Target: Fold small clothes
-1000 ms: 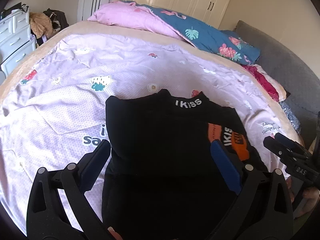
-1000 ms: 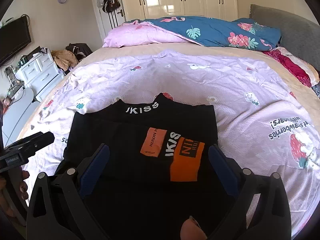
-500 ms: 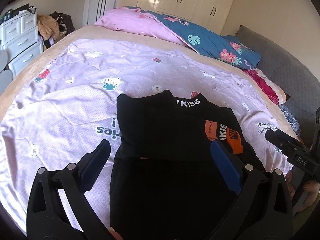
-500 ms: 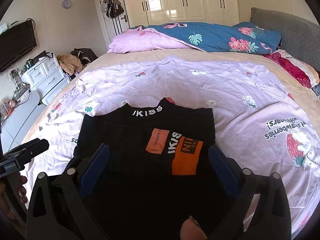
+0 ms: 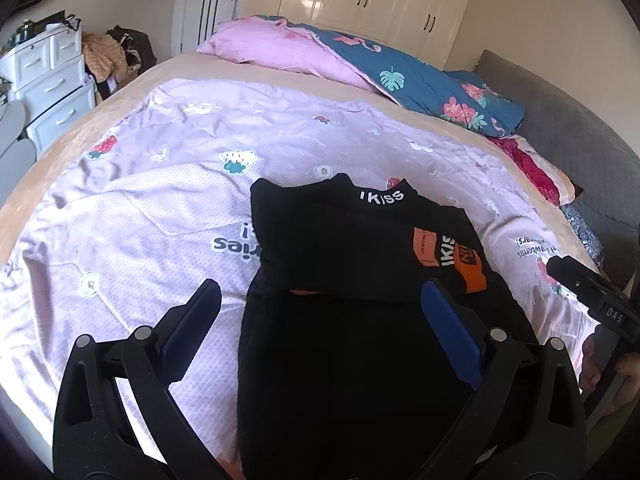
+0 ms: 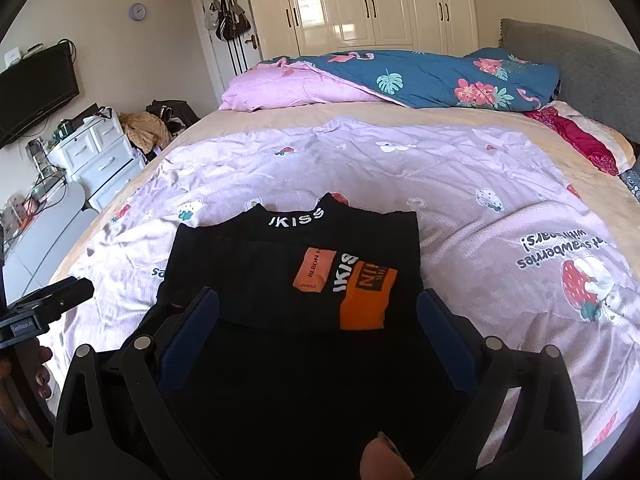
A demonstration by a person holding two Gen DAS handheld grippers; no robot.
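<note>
So there's a black top (image 5: 360,248) lying on a lilac strawberry-print quilt (image 5: 160,208) spread over the bed, sitting centre to lower centre in both wrist views. It has a white "IKISS" print at the collar and orange patches (image 6: 368,300) on the part folded over the front. The folded upper section lies on top of the lower body of the garment, which runs down to the bottom edge of the frame.

The left gripper (image 5: 320,304) has its blue-padded fingers spread wide with nothing between them: one finger over the quilt at lower left, the other over the right side of the top. Same deal with the right gripper (image 6: 318,316), jaws wide apart and empty, both fingers hovering above the black fabric. Can't tell if either one actually touches the cloth.

In the left view the right gripper's black body pokes in at the right edge, with a bit of a hand under it. Upper part of the frames: a pink and blue flamingo duvet (image 6: 400,76) bunched across the far side of the bed, cream wardrobes (image 6: 380,4) behind, white drawers (image 6: 100,152) at the left
</note>
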